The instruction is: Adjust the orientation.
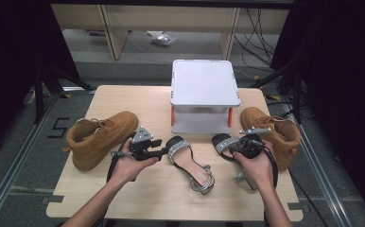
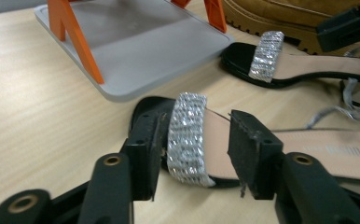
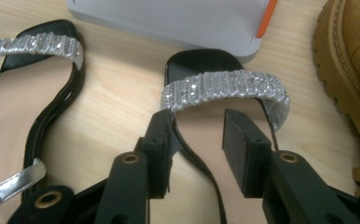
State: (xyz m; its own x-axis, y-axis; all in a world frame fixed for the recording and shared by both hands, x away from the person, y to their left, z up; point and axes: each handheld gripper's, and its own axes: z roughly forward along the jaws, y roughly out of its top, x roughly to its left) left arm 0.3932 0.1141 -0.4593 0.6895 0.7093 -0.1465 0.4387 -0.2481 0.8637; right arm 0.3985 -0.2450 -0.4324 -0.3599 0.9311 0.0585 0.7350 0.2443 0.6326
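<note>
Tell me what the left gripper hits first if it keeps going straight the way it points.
Probably the silver strap of the nearer sandal: the left gripper has it between its open jaws. Beyond stands the grey rack.

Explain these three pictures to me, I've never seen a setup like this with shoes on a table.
A person holds a hand-worked two-jaw gripper in each hand. The top picture looks down from above; the other two come from cameras riding on each gripper, looking along its black jaws. On the light wooden table lie two tan suede boots, left and right, a grey plastic stand with orange legs, and two black sandals with glittery silver straps. The left gripper straddles the left sandal's strap with a gap on one side, so nothing looks clamped. The right gripper has one jaw over the right sandal's insole, one outside its edge, grip uncertain.
</note>
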